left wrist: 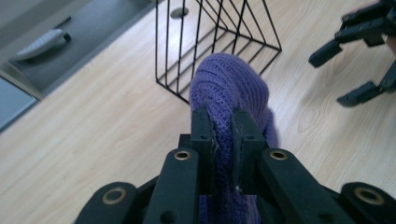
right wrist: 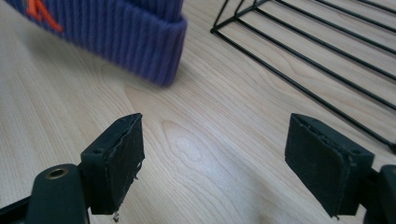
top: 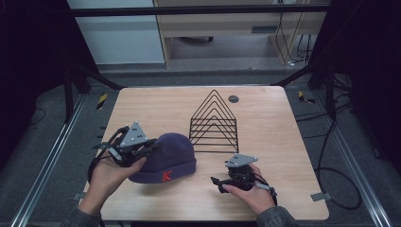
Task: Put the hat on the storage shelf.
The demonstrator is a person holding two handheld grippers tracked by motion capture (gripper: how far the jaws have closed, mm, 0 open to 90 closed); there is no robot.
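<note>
A purple knit beanie (top: 166,158) with an orange letter on its ribbed cuff lies at the front middle of the wooden table (top: 156,106). My left gripper (top: 150,146) is shut on the beanie's left side; in the left gripper view the two black pads pinch a fold of the purple knit (left wrist: 229,88), which rises between them. My right gripper (top: 216,183) is held low over the table to the right of the beanie, open, with nothing between its pads (right wrist: 116,161). In the right gripper view the beanie's cuff (right wrist: 135,37) lies ahead at the upper left.
A black wire rack (top: 213,124) shaped like a row of triangles stands behind the beanie, right of centre. A small dark round disc (top: 233,99) sits near the table's far edge. Cables and metal frame rails run along both sides of the table.
</note>
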